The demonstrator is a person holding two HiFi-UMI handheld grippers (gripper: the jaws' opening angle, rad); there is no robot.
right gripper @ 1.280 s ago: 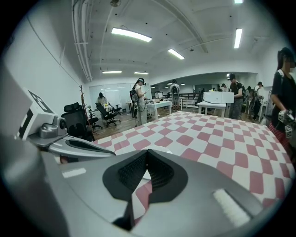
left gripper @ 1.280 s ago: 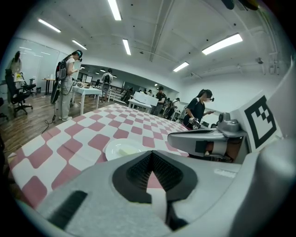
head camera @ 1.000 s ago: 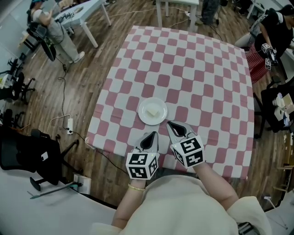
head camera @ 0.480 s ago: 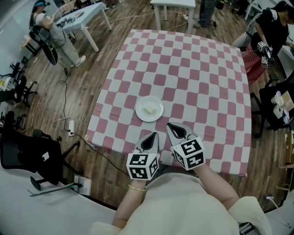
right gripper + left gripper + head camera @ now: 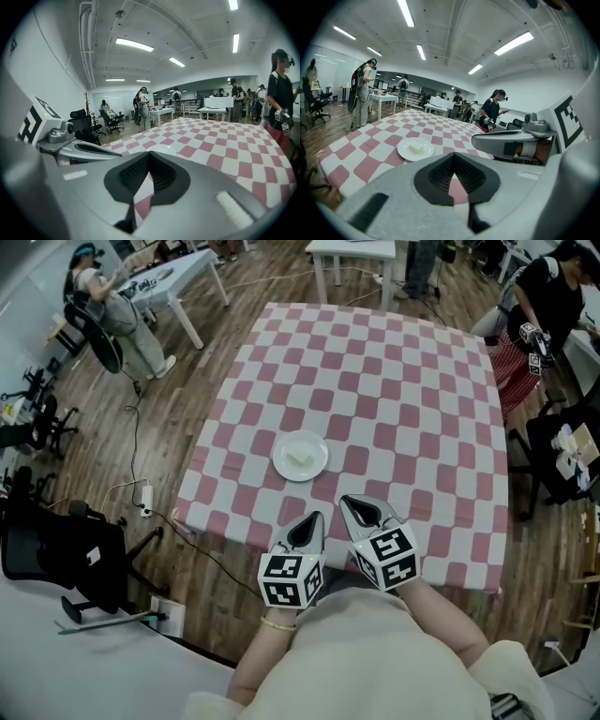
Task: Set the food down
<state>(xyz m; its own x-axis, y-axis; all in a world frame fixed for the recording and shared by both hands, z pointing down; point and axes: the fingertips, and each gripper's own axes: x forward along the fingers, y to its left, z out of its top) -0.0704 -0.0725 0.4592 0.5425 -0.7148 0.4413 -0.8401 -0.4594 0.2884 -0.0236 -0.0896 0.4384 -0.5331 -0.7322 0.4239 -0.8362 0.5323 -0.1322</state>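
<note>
A white plate (image 5: 300, 456) with a pale block of food (image 5: 302, 455) on it rests on the pink-and-white checked table (image 5: 403, 381), toward the near left. Both grippers hover side by side over the table's near edge, short of the plate. The left gripper (image 5: 312, 517) is shut and empty, and so is the right gripper (image 5: 349, 501). In the left gripper view the plate (image 5: 415, 149) and food (image 5: 416, 146) lie ahead to the left of the left gripper (image 5: 453, 154). In the right gripper view the plate (image 5: 161, 148) peeks over the right gripper (image 5: 148, 153).
A black office chair (image 5: 66, 554) and a power strip (image 5: 142, 496) with cables sit on the wood floor at the left. White tables (image 5: 164, 273) stand at the back. A person (image 5: 539, 306) holding grippers stands by the table's far right corner.
The plate and table have slid farther from both grippers in the head view; the grippers, still shut and side by side, now sit back at the near edge.
</note>
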